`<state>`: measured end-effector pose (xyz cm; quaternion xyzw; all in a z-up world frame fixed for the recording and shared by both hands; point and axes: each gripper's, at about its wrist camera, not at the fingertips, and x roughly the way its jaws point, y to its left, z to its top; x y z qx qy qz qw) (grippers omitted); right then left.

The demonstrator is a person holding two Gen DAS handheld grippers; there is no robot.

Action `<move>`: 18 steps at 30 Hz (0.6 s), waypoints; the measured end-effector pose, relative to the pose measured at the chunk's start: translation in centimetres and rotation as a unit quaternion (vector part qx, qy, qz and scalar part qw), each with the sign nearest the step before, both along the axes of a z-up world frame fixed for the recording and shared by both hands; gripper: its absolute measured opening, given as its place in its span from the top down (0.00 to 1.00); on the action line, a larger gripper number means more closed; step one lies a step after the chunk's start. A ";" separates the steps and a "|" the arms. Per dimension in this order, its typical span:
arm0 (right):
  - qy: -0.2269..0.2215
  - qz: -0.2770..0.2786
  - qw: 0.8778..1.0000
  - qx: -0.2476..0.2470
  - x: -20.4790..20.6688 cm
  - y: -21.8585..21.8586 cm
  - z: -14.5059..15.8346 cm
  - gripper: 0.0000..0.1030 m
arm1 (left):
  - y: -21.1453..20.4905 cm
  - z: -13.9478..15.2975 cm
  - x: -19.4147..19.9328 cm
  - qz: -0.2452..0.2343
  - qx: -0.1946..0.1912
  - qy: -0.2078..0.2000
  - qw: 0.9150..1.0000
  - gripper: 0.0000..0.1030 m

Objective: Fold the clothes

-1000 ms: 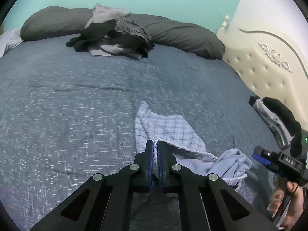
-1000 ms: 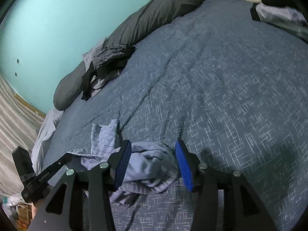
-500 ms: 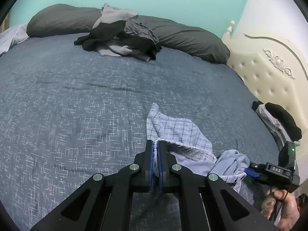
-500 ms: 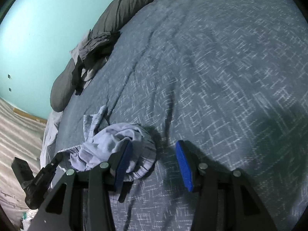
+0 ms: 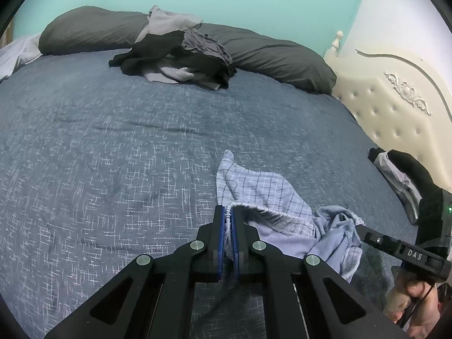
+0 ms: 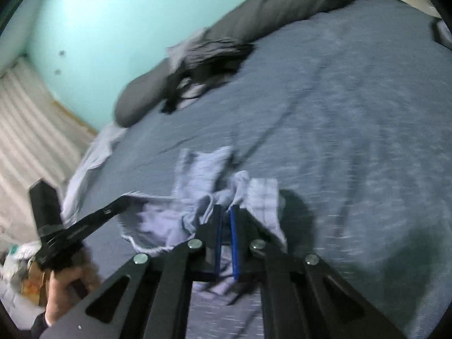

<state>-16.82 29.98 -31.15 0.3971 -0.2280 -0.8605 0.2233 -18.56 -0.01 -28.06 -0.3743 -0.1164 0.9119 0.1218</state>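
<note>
A light blue checked garment lies crumpled on the blue-grey bedspread. My left gripper is shut on its gathered waistband edge, low over the bed. To the right, my right gripper reaches into the bunched far end of the cloth. In the blurred right wrist view the right gripper has its jaws closing, nearly together, with folds of the garment between the blue pads. The left gripper shows there at the left, held by a hand.
A heap of dark and grey clothes rests against the grey pillows at the far side. A cream padded headboard stands at the right, with another dark garment below it. A striped floor lies beyond the bed's left edge.
The right gripper's jaws went from wide apart to nearly together on the bunched cloth, and it swung sideways. The left gripper kept its hold and barely moved.
</note>
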 end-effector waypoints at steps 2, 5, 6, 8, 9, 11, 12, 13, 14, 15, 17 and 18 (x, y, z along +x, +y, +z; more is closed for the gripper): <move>0.004 0.018 1.000 0.003 0.1 -0.7 0.2 0.95 | -0.2 -0.2 0.0 0.003 0.001 -0.002 1.000 0.96; -0.021 0.061 0.998 -0.021 -0.2 -1.6 -0.5 0.95 | -0.3 -0.5 -0.2 0.006 0.002 -0.009 1.000 0.95; -0.025 0.073 0.997 -0.012 -0.1 -2.1 -0.7 0.95 | -0.3 -0.5 -0.2 0.007 0.001 -0.009 1.000 0.96; -0.024 0.082 0.996 0.000 0.1 -2.6 -0.6 0.94 | -0.3 -0.5 -0.1 0.007 0.000 -0.009 1.000 0.95; -0.021 0.077 0.997 -0.005 0.1 -2.4 -0.4 0.93 | -0.3 -0.5 -0.1 0.007 -0.001 -0.009 1.000 0.95; -0.014 0.068 0.997 -0.014 0.1 -1.9 0.0 0.92 | -0.3 -0.6 -0.2 0.007 -0.002 -0.009 1.000 0.95; -0.007 0.060 0.998 -0.018 0.1 -1.6 0.3 0.92 | -0.4 -0.6 -0.2 0.007 -0.002 -0.011 1.000 0.95; 0.000 0.051 0.998 -0.021 0.0 -1.3 0.6 0.92 | -0.4 -0.7 -0.3 0.008 -0.002 -0.012 1.000 0.96; 0.007 0.043 0.999 -0.025 0.0 -1.0 0.9 0.92 | -0.4 -0.8 -0.3 0.008 -0.001 -0.013 1.000 0.95; 0.012 0.030 0.999 -0.026 0.0 -0.5 1.2 0.92 | -0.4 -0.8 -0.3 0.008 -0.001 -0.014 1.000 0.95; 0.023 0.005 0.999 -0.029 0.1 0.5 1.7 0.78 | -0.4 -0.8 -0.3 0.008 -0.002 -0.013 1.000 0.95; 0.018 -0.014 0.999 -0.028 0.0 1.1 1.7 0.74 | -0.4 -0.8 -0.3 0.008 -0.002 -0.013 1.000 0.95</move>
